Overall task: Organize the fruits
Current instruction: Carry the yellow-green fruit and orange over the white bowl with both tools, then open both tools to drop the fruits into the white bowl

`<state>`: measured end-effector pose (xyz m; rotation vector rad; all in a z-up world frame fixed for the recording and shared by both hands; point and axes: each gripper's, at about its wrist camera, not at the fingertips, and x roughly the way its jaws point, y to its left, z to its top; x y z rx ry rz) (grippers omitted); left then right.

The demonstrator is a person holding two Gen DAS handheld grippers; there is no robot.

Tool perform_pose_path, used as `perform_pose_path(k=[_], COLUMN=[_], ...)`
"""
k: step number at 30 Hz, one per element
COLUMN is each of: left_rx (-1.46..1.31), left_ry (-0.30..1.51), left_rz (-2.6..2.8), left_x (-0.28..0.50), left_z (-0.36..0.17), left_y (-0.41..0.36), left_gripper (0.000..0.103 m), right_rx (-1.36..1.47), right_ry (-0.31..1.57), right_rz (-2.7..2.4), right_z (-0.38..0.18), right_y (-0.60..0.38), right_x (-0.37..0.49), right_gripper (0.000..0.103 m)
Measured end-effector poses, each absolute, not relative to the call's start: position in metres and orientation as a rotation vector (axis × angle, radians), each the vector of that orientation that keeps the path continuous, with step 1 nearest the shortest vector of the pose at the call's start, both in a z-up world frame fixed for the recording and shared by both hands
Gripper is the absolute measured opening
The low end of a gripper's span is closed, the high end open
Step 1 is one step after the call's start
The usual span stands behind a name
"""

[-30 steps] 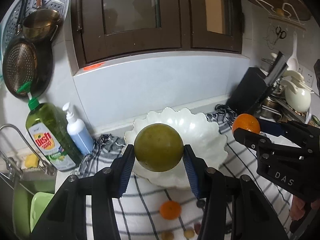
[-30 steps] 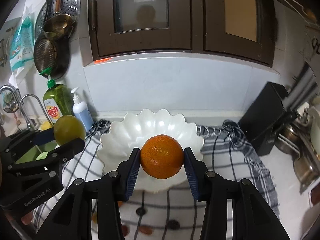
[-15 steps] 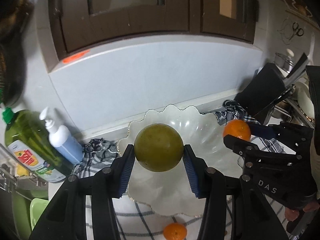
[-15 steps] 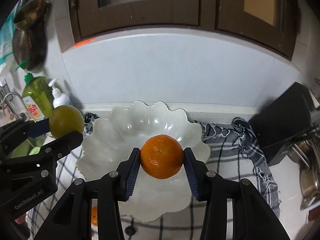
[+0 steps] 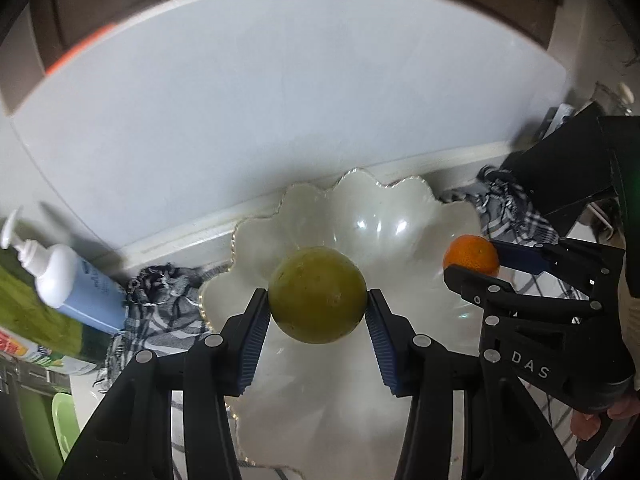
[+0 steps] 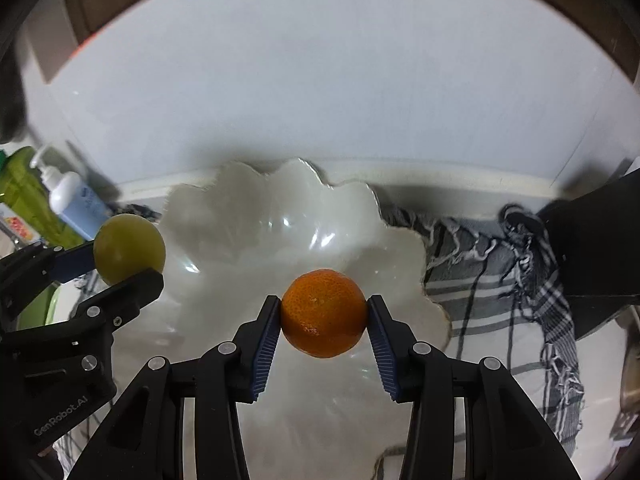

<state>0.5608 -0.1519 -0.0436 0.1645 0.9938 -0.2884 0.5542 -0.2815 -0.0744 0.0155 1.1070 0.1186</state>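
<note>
My left gripper [image 5: 318, 306] is shut on a round green fruit [image 5: 317, 295], held just above the inside of a white scalloped bowl [image 5: 384, 216]. Its blue pads press the fruit from both sides. My right gripper [image 6: 323, 314] is shut on an orange mandarin [image 6: 323, 313], also over the bowl [image 6: 248, 216]. In the left wrist view the right gripper [image 5: 472, 262] with the mandarin [image 5: 471, 255] hangs at the bowl's right side. Seen from the right wrist, the left gripper [image 6: 128, 252] and green fruit [image 6: 129, 249] are at the bowl's left rim.
The bowl stands on a grey checked cloth [image 6: 500, 280] against a pale wall. A white and blue pump bottle [image 5: 68, 284] and a green dish soap bottle [image 5: 28, 320] stand at the left. A black block [image 6: 592, 240] sits at the right. A hand [image 5: 600, 420] grips the right tool.
Both grippers have moved forward and down toward the bowl, tilting more steeply. The bowl now fills the lower views, and the loose fruits on the cloth have dropped out of sight. Both grips are unchanged.
</note>
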Motion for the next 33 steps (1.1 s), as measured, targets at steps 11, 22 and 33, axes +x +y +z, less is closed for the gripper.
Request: perform_pose_path(k=[11,22,33], left_rx=[0.184,0.209,0.195], left_ry=[1.125,1.083,0.954], left_rz=[-0.263,-0.193,-0.135], left_x=[0.588,0.578,0.528], left_z=[-0.084,-0.082,-0.034], left_y=[-0.156,-0.148,-0.127], left_gripper=[0.049,0.072,0.087], right_rx=[0.037,-0.033,-0.030], right_ry=[1.213,1.187,1.070], right_rz=[0.118,0.084,0.066], right_z=[-0.108,-0.101,-0.054], right_y=[-0.286,-0.279,-0.277], right_x=[0.573,0.564,0.512], right_gripper=[0.045,0.061,0.061])
